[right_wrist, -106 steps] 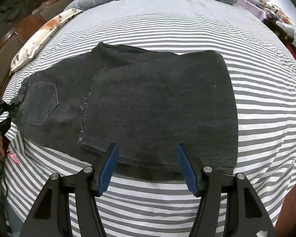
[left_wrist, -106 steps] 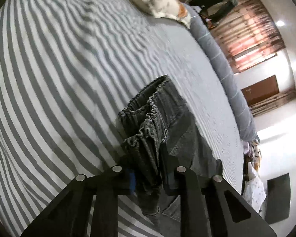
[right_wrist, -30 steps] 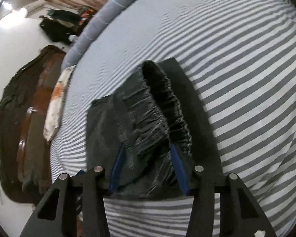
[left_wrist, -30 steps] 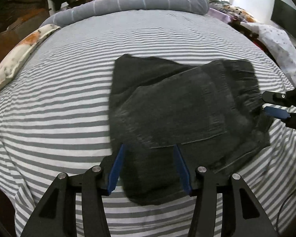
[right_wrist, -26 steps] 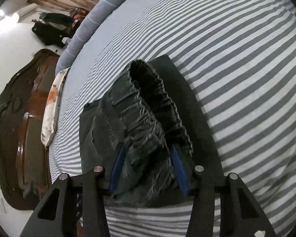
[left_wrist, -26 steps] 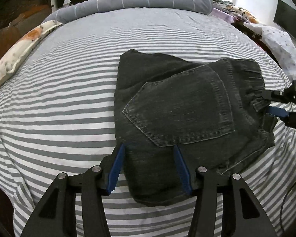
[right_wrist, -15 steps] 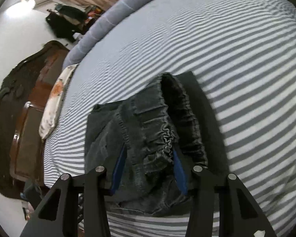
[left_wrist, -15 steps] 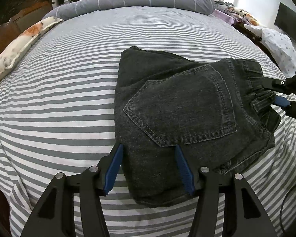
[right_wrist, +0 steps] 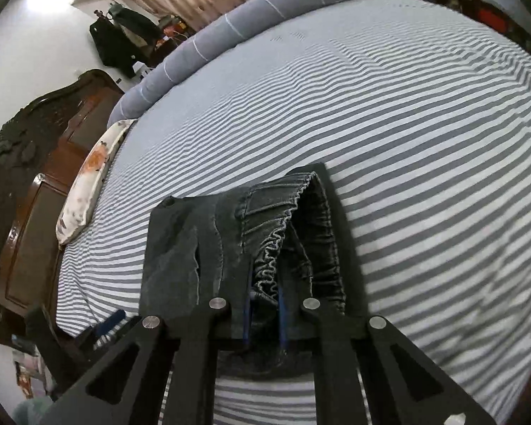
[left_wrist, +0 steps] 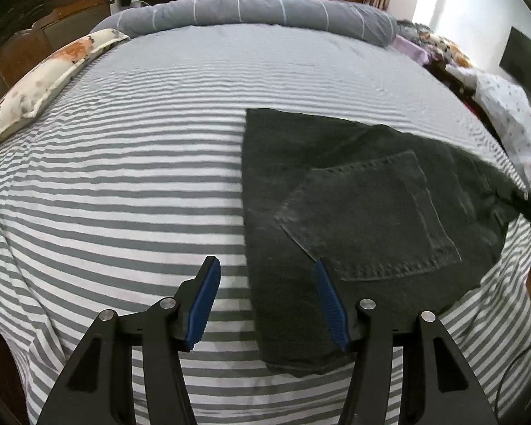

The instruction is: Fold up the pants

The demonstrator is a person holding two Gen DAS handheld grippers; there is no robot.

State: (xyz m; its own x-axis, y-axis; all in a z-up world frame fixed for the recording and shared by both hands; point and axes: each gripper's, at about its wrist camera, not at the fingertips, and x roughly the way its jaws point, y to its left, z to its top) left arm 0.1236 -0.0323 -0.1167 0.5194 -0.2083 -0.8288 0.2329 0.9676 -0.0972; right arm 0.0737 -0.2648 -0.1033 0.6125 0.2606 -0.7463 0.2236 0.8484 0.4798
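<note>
Currently the left tongs [left_wrist: 265,301] are spread apart, nothing between the blue pads [left_wrist: 201,301], hovering over the striped bed [left_wrist: 124,194]. Folded dark pants [left_wrist: 364,219] lie flat on the bed, ahead and to the right of the left tongs; the near left corner of the fold sits just under the right-hand pad. Back pocket [left_wrist: 371,216] faces up.

Right tongs [right_wrist: 263,313] are pinched nearly together on the gathered elastic waistband [right_wrist: 272,248], denim bunched between the pads. From that view the pants [right_wrist: 201,241] spread ahead and to the left of the tongs, waistband edge lifted slightly off the lower layers. In the left wrist view the right tongs show only as a dark blur at the far right edge, at the waistband end of the pants.

Floral pillow [left_wrist: 42,85] well off to the far left, grey bolster [left_wrist: 258,12] along the far side of the bed, wooden headboard [right_wrist: 42,184] beyond the pillow.
</note>
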